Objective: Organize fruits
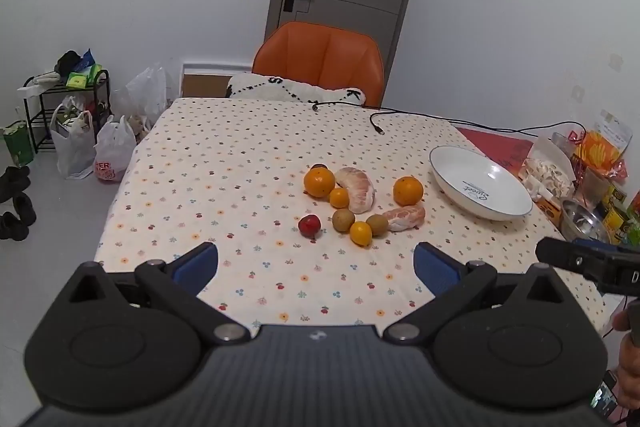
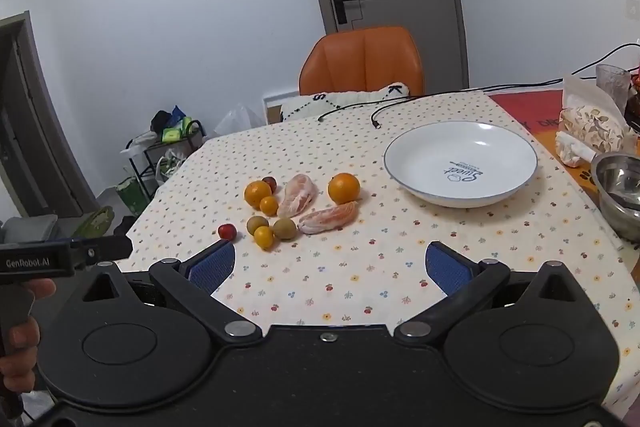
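both grippers' jaws wide, empty; fruits [image 2: 298,209] clustered beside empty plate [image 2: 404,169].

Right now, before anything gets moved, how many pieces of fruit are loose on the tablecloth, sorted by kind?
Large oranges: 2
Small orange citrus: 2
Peeled pomelo segments: 2
Greenish-brown round fruits: 2
Small red fruits: 2
Total: 10, none in the white plate.

Both wrist views over shared tablecloth [image 1: 240,155]
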A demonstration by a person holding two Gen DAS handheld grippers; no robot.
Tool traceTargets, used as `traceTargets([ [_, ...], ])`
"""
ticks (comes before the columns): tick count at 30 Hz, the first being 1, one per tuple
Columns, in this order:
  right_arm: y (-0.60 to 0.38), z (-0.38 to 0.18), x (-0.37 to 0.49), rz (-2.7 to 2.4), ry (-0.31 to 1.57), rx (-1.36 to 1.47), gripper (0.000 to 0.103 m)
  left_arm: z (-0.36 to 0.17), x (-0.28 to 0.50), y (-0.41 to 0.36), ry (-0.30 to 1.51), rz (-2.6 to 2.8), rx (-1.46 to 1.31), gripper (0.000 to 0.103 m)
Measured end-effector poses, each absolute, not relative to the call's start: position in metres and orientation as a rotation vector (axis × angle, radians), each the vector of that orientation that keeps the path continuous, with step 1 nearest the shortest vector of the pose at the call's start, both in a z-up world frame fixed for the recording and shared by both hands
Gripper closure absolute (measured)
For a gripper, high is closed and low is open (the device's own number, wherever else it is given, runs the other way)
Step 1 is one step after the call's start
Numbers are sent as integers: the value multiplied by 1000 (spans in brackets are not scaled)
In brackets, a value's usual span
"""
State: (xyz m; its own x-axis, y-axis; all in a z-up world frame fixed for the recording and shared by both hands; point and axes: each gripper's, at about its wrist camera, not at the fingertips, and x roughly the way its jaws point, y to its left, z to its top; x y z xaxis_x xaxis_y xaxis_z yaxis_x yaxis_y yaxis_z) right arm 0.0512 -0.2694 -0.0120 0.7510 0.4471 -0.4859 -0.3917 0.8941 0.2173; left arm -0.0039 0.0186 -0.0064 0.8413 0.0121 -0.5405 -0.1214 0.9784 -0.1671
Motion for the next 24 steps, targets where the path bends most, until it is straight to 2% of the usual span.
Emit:
traceTargets([
  [24, -267, -17, 55, 449, 589, 81, 0, -13, -5, 21, 570, 81, -198, 0],
])
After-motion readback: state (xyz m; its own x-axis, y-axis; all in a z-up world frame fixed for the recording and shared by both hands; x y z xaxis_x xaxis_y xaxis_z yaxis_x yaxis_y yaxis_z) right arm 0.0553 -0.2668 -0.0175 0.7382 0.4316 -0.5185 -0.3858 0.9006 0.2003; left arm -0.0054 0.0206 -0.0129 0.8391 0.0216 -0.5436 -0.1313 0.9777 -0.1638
